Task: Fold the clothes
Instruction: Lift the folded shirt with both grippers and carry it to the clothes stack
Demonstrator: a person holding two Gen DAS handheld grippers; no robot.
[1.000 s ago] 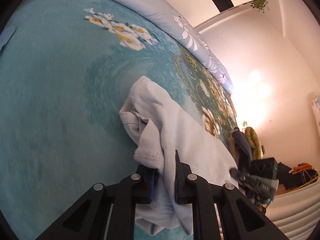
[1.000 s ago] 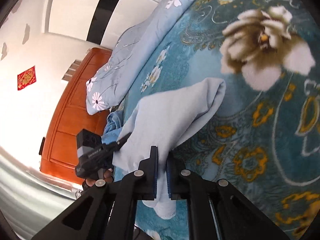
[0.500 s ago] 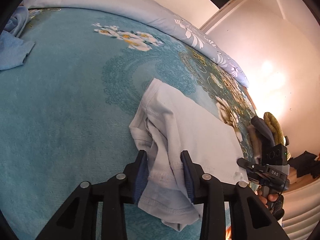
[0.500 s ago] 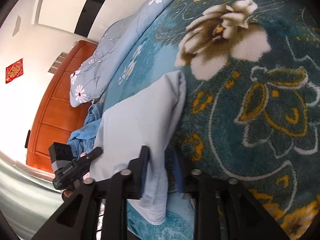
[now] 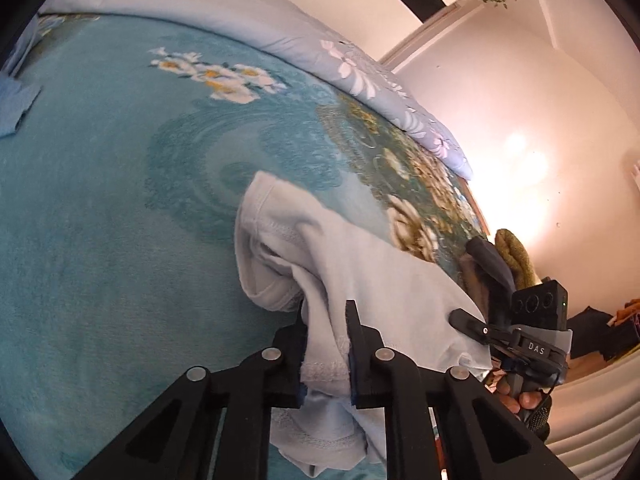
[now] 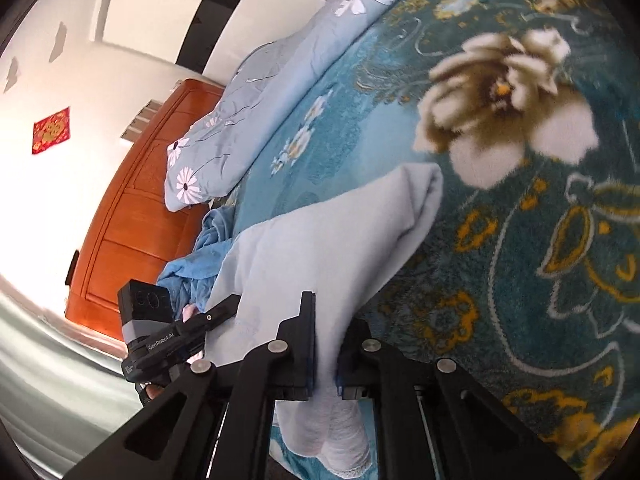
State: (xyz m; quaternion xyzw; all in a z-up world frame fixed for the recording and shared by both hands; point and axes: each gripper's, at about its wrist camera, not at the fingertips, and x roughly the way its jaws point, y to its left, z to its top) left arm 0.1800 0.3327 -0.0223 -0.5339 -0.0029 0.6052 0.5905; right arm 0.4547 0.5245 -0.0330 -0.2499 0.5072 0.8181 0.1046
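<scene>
A pale blue garment (image 5: 360,264) lies folded on the teal flowered blanket (image 5: 100,200). My left gripper (image 5: 326,308) has a bunched, stitched edge of it between its fingers, and the jaws are closing with the pads pressed on the cloth. In the right wrist view the same garment (image 6: 340,240) stretches away from my right gripper (image 6: 326,312), which is shut on the near edge, with a fold hanging below the fingers. Each gripper shows in the other's view: the right gripper (image 5: 480,326) at the garment's far corner, the left gripper (image 6: 216,312) at the left.
A light blue flowered quilt (image 5: 280,32) runs along the far side of the bed. A crumpled blue garment (image 6: 200,256) lies near the wooden headboard (image 6: 132,208). More clothes (image 5: 516,256) are heaped past the garment's right end.
Both grippers stood wider around the garment's edge half a second ago and have closed on it again. The left gripper has risen, and the bunched edge has lifted with it.
</scene>
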